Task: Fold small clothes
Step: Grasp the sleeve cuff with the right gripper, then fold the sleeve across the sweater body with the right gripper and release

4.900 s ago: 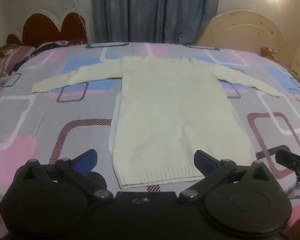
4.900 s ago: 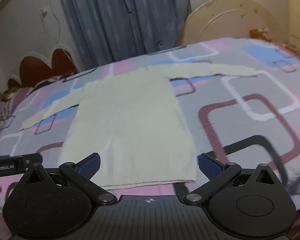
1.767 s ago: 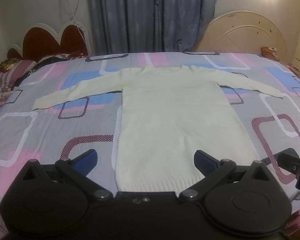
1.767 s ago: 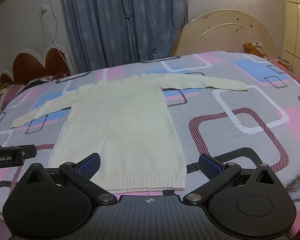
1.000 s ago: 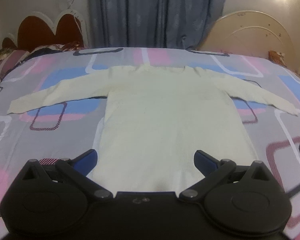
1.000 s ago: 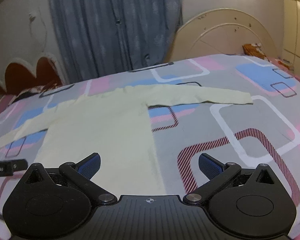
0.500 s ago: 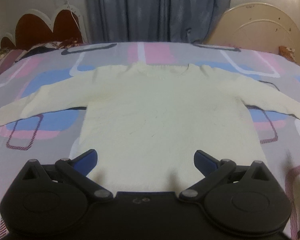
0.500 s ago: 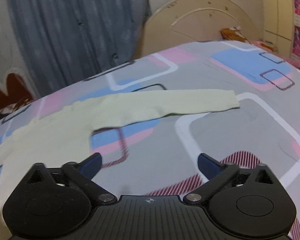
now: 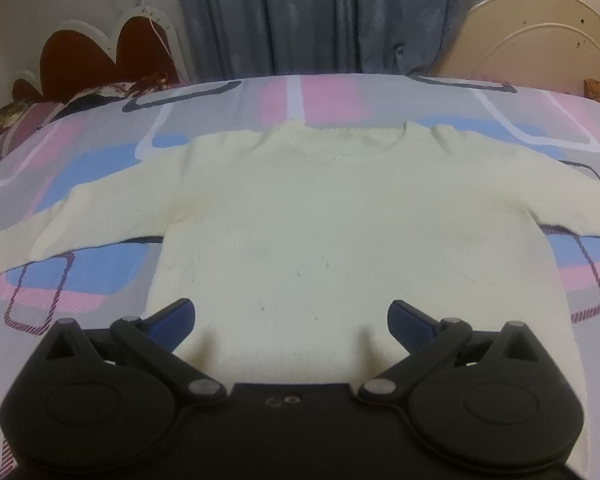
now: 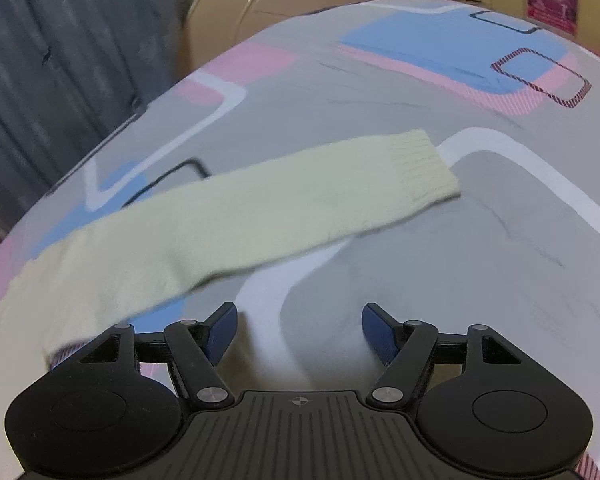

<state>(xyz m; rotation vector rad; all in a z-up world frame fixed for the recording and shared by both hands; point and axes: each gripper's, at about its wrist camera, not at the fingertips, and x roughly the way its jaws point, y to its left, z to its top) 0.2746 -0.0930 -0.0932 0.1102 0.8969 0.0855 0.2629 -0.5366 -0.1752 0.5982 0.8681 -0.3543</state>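
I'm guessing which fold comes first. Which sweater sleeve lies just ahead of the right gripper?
The sleeve with its ribbed cuff in view lies ahead of the open right gripper.

Cream sweater (image 9: 340,216) flat, sleeves outspread

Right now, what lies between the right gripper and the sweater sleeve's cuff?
Only bare bedsheet: the right wrist view shows nothing else between right gripper and cuff.
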